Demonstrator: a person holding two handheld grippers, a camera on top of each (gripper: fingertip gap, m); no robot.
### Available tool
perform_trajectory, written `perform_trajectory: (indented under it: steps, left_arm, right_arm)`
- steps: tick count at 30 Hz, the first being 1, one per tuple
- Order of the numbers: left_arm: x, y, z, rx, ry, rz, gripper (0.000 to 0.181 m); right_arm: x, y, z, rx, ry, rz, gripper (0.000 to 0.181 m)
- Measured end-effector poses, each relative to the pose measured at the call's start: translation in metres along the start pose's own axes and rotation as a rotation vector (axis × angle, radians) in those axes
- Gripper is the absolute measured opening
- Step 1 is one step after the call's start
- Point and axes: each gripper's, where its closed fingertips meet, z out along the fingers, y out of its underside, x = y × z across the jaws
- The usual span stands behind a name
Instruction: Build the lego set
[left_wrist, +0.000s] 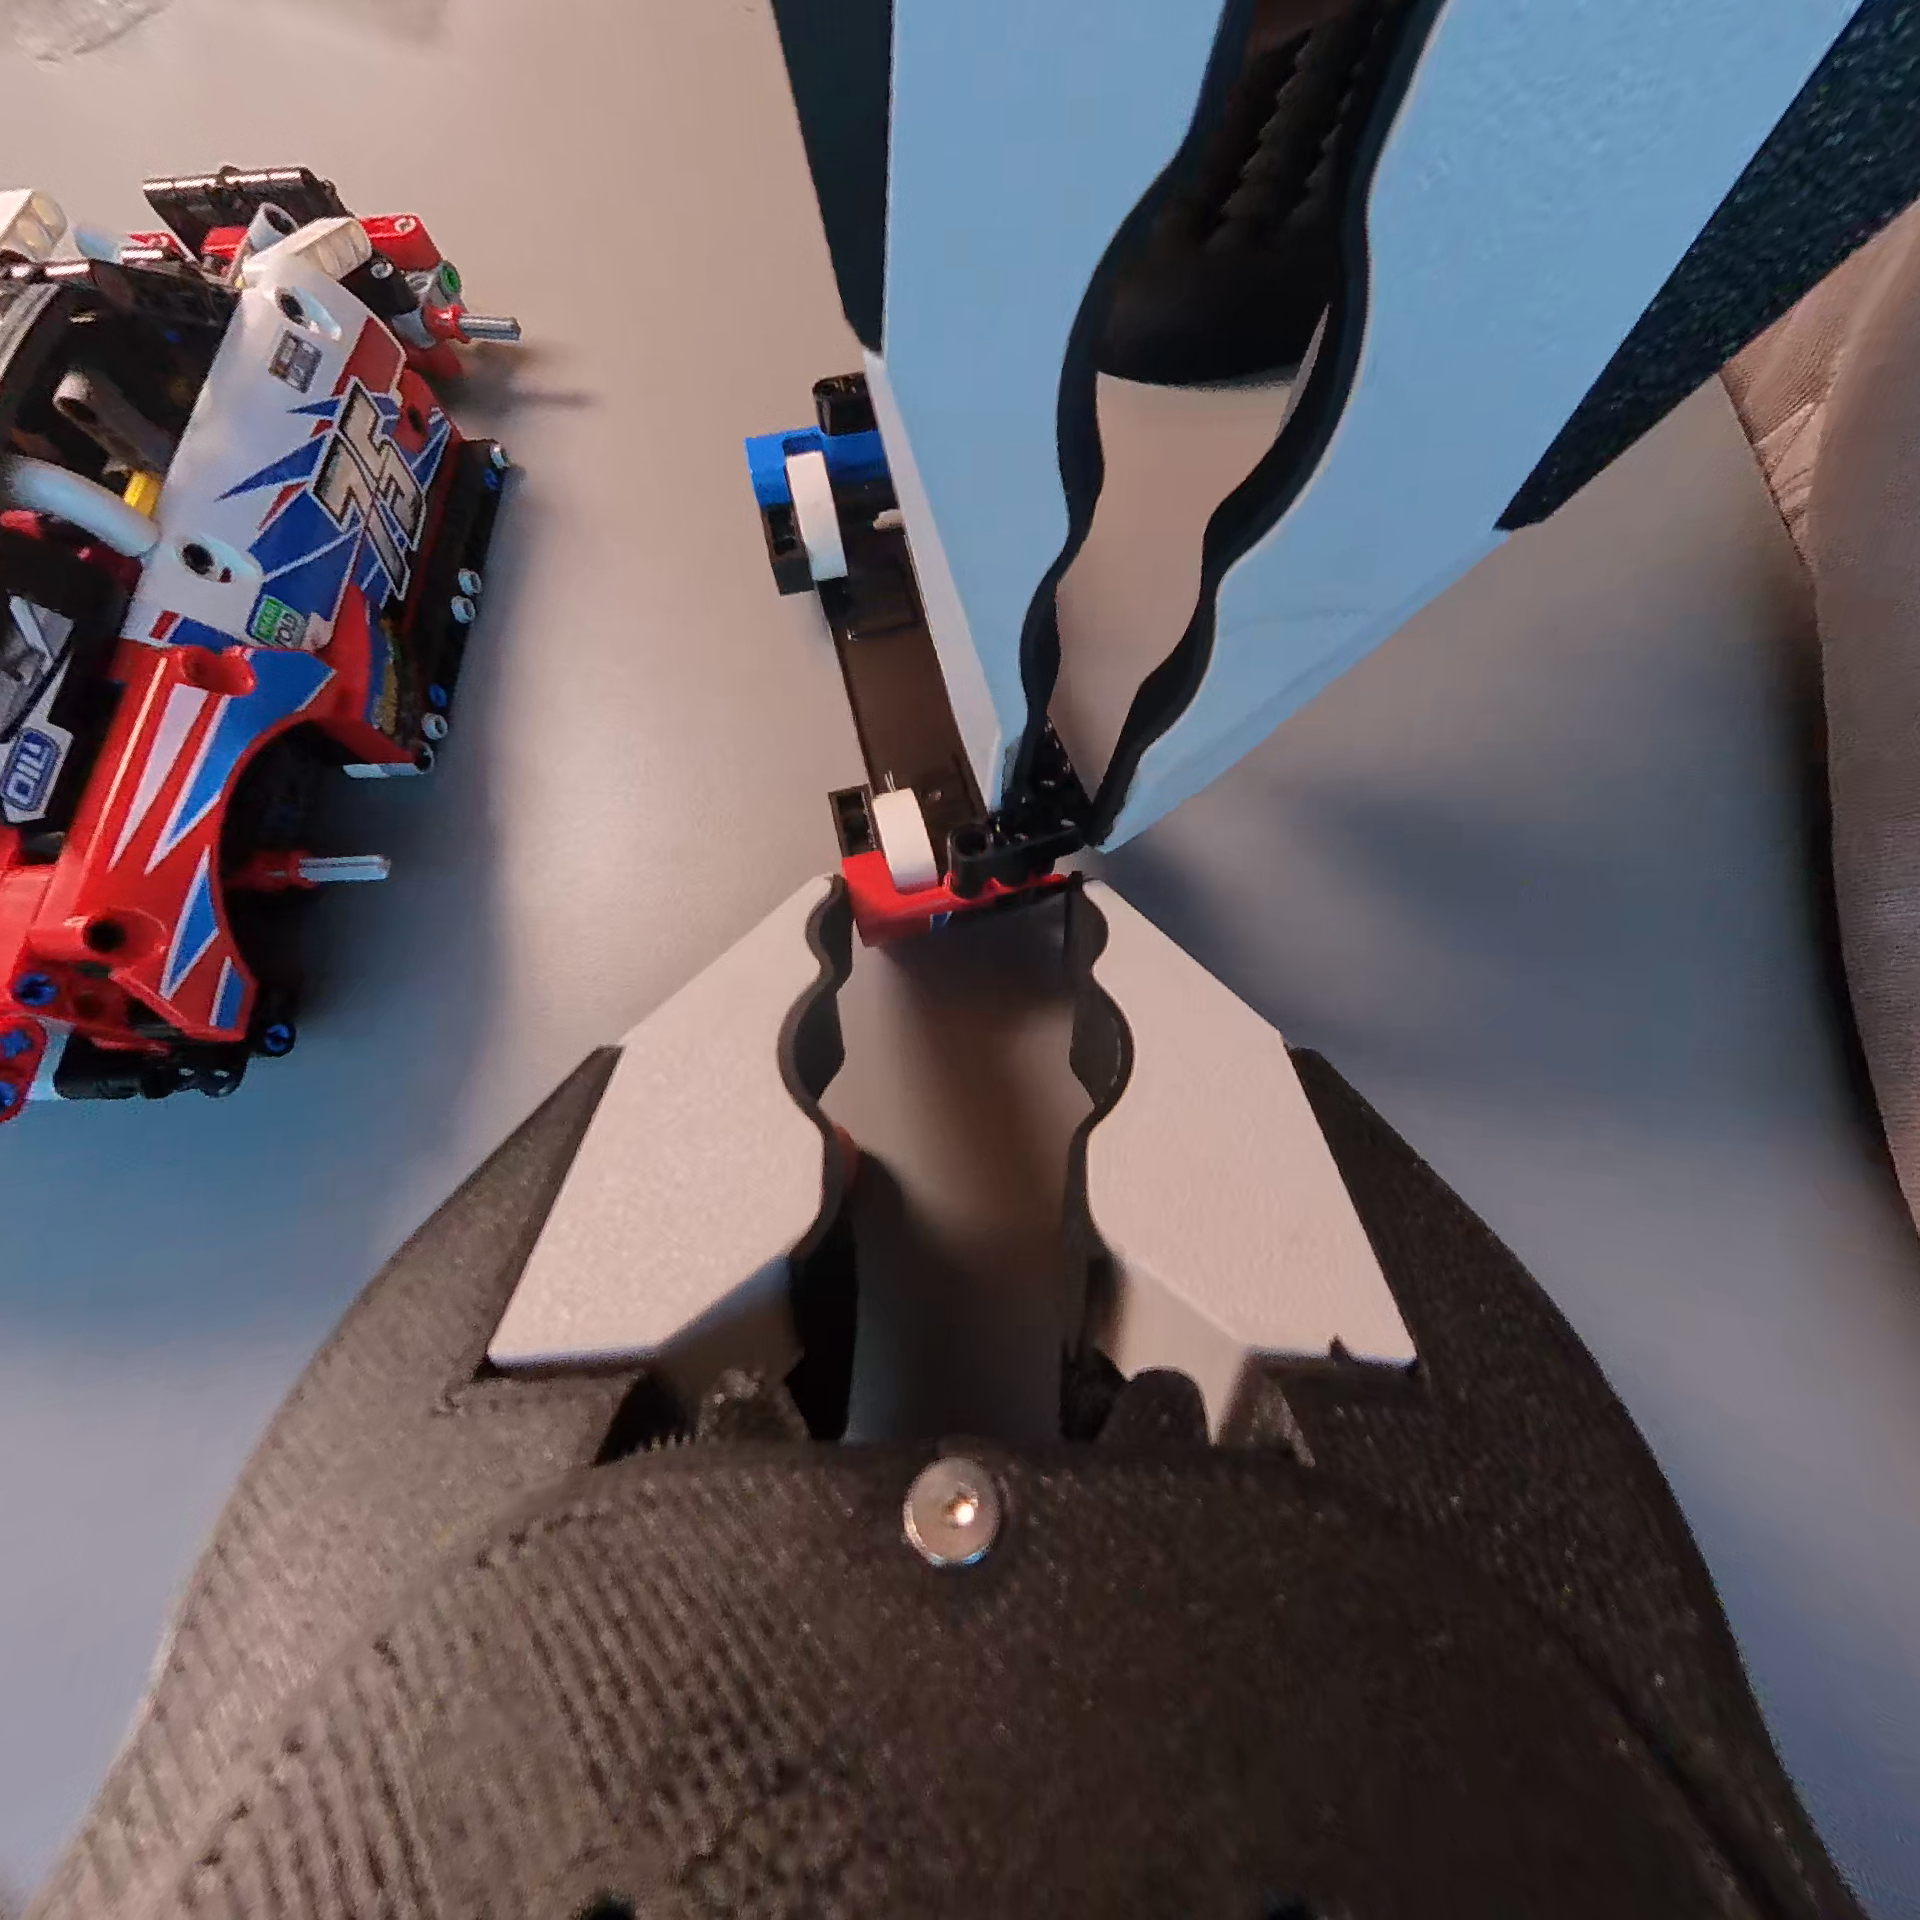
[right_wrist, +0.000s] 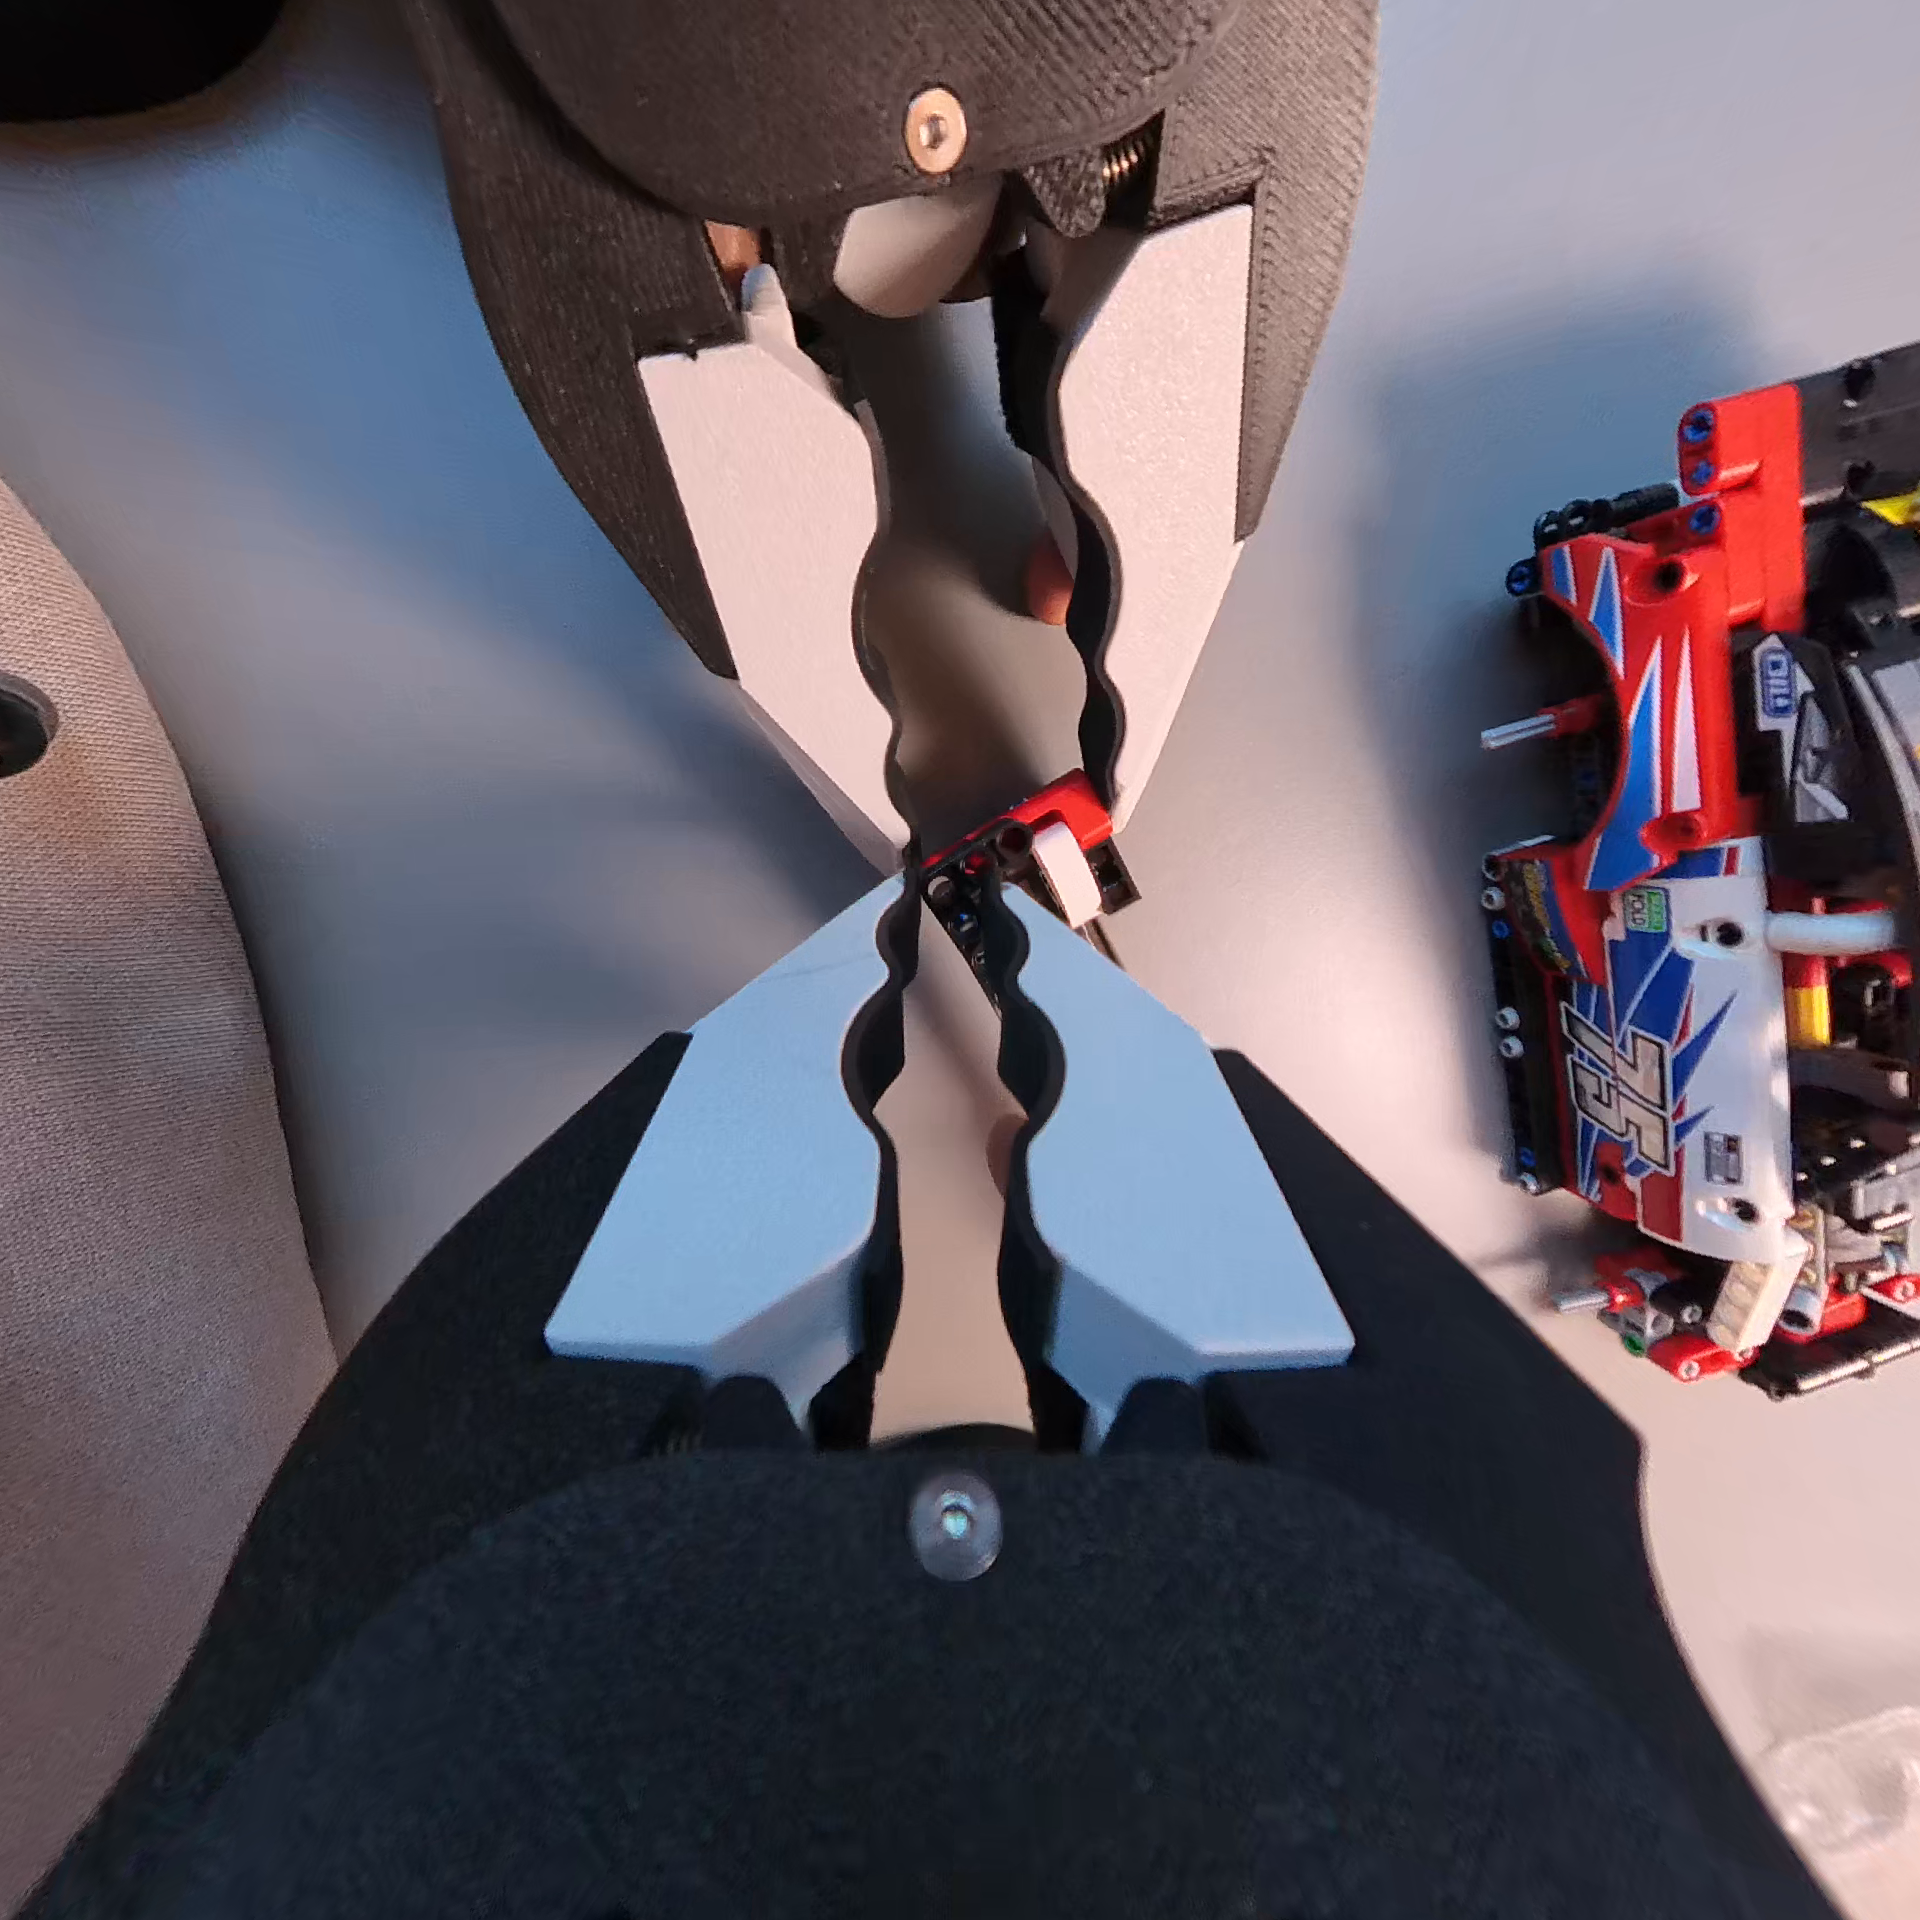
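Note:
My left gripper (left_wrist: 956, 899) is shut on the red end of a long black sub-assembly (left_wrist: 894, 665) that carries white pieces and a blue piece (left_wrist: 821, 457) at its far end. My right gripper (right_wrist: 961, 894) comes in from the opposite side and is shut on a small black holed beam (right_wrist: 975, 940). The beam (left_wrist: 1044, 795) meets the sub-assembly's red end (right_wrist: 1070, 810). The two grippers stand tip to tip above the grey table (left_wrist: 644, 312). The red, white and blue race car model (left_wrist: 260, 623) lies on the table apart from them; it also shows in the right wrist view (right_wrist: 1714, 935).
A grey upholstered seat (right_wrist: 104, 1039) borders the table on the side away from the car, and also shows in the left wrist view (left_wrist: 1860, 727). A clear plastic bag (right_wrist: 1849, 1766) lies on the table near the car. The grippers are tip to tip, or close to it.

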Motion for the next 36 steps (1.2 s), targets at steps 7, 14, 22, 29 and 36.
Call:
perform_trajectory:
  steps: [7, 14, 22, 29, 36]
  left_arm:
    - [0.0016, 0.0001, 0.0004, -0.003, -0.02, 0.018, 0.039]
    - [0.0019, 0.0007, 0.0008, -0.026, -0.063, 0.03, 0.039]
    - [0.0008, 0.0, 0.0026, -0.033, -0.105, 0.034, 0.039]
    - [0.0011, 0.0009, 0.0021, -0.034, -0.118, 0.039, 0.039]
    - [0.0014, 0.0023, 0.0, -0.049, -0.123, 0.055, 0.039]
  right_arm:
    - [-0.0022, 0.0009, 0.0018, -0.021, -0.008, 0.048, 0.008]
    - [-0.0046, 0.002, 0.0039, -0.026, 0.011, 0.099, 0.009]
    - [-0.0039, 0.0042, 0.0046, -0.031, 0.055, 0.139, 0.009]
    - [-0.0055, 0.0037, 0.0062, -0.046, 0.065, 0.066, 0.009]
    - [-0.005, 0.0013, 0.0063, 0.043, 0.114, 0.011, 0.009]
